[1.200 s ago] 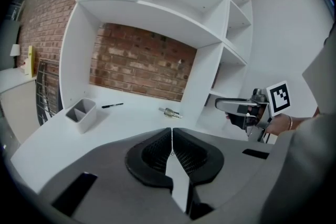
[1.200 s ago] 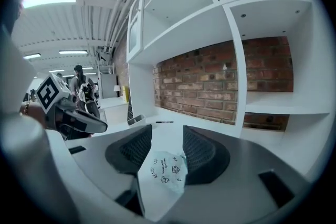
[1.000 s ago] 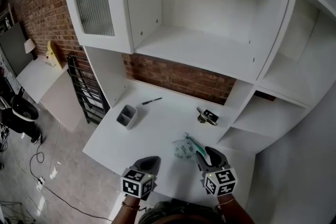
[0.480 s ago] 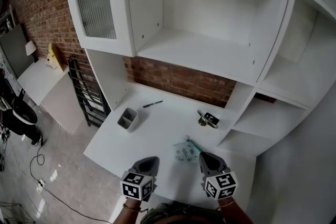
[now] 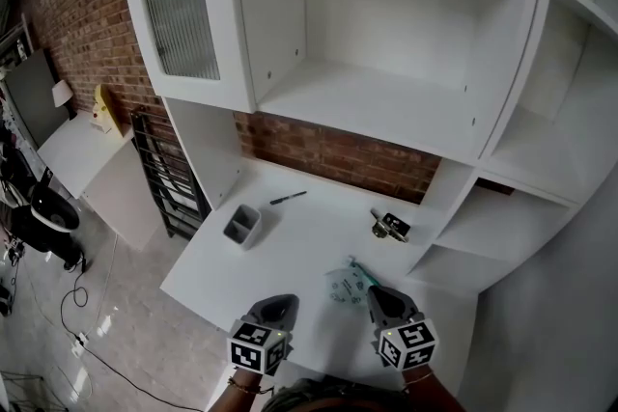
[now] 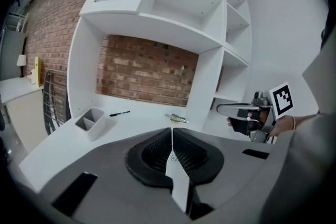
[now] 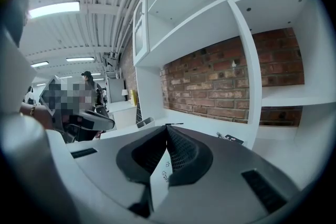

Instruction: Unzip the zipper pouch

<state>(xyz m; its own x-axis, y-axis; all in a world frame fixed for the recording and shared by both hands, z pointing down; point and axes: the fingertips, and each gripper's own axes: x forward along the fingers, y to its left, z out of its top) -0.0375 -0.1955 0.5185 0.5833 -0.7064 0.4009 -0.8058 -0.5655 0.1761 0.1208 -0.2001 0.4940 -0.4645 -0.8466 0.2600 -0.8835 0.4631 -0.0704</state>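
Note:
The zipper pouch point(image 5: 345, 285), pale with a green zip edge, lies on the white desk point(image 5: 290, 246) just ahead and left of my right gripper point(image 5: 378, 294). That gripper's jaws have just been closing and now meet with nothing between them in the right gripper view point(image 7: 167, 128). My left gripper point(image 5: 274, 304) hovers over the desk's front edge, a hand's width left of the pouch, jaws shut and empty point(image 6: 171, 131). The left gripper view also shows the right gripper point(image 6: 239, 110) from the side. In both gripper views the gripper bodies hide the pouch.
A grey two-slot organiser point(image 5: 241, 225) stands at the desk's left. A black pen point(image 5: 288, 198) lies near the brick back wall point(image 5: 338, 154). A small metal and black clip point(image 5: 389, 227) rests at the right by the cabinet upright. Shelves point(image 5: 367, 101) hang above.
The head view has shifted, so everything sits slightly lower right. The green zip edge no longer stretches to the right gripper's tip. Both grippers have stayed near the front edge.

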